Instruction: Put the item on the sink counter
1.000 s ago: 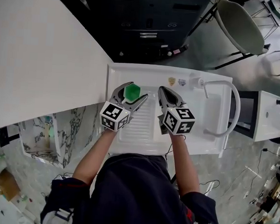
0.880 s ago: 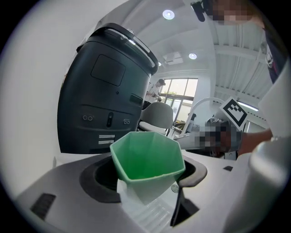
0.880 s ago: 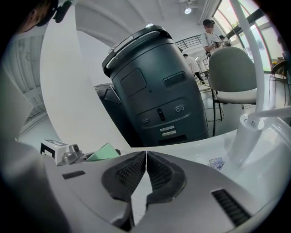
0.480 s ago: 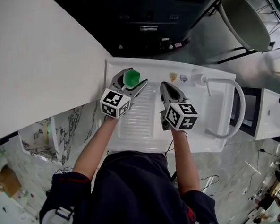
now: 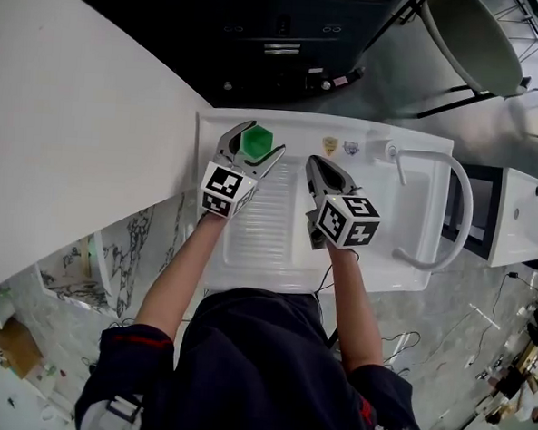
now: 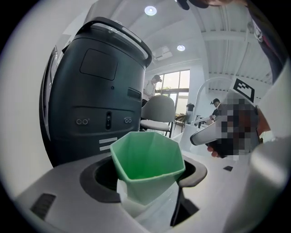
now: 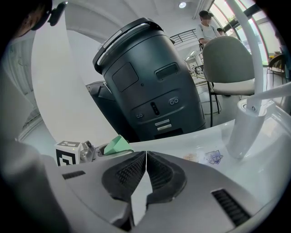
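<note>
Cup, green, gripped in left claw | right claw closed, empty

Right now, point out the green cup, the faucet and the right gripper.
green cup (image 6: 148,159), left gripper view, on its inner wall.
faucet (image 7: 243,127), right gripper view, on its upright base.
right gripper (image 7: 146,154), right gripper view, where its shut jaws meet.

The green hexagonal plastic cup looks smooth and matt. The white moulded sink counter is glossy, and its draining part is ribbed. The right gripper has a matt grey plastic shell and black pads with a fine ribbed texture. The dark grey rounded machine is smooth, faintly shiny plastic
</note>
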Available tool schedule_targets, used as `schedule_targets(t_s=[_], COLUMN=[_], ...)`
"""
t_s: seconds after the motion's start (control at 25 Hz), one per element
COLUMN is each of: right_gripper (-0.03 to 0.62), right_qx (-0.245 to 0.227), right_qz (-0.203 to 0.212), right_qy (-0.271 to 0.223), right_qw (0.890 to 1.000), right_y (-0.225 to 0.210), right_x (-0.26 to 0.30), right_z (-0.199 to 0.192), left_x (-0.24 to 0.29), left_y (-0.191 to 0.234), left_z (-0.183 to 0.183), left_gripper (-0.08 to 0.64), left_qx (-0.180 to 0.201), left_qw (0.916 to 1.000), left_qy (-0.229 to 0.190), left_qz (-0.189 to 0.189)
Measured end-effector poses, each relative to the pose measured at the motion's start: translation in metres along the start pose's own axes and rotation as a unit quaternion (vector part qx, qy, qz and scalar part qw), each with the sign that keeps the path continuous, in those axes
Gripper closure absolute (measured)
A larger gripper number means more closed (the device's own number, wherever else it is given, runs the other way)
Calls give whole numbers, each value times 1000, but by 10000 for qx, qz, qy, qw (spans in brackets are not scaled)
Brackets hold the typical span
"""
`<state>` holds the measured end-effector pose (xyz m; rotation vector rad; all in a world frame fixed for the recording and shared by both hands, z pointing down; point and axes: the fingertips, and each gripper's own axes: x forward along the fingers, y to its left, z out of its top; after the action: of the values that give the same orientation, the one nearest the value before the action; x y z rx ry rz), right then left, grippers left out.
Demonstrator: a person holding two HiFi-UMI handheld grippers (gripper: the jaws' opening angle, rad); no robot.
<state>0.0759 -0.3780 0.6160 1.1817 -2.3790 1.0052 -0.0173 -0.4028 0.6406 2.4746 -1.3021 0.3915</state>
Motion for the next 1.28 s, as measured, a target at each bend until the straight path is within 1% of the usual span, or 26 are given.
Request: schedule_targets(t_s=[0.2,0.76,1.2,1.28], right_gripper=[557,557,557,557], right_qx=[41,117,156,165], right_qz=[-5,-59,-62,-61], right_qy=[32,93,152,165], right_qw=[10000,9999,9997,9997], right_y=[-2,-7,-7,-8], right_x=[1,2,0,1], right_z=[-3,-10,-16,-17], left_x=[8,16,18,18], left_y=[5,8,9,10], left_z=[-1,-11,-12,-13], left_gripper=[225,225,225,214], left_qx=[-8,203,208,204], left_qw=[10000,9998,9997,9997], left_qy=[-14,49,-50,-39], left_qz=[24,60,96,119])
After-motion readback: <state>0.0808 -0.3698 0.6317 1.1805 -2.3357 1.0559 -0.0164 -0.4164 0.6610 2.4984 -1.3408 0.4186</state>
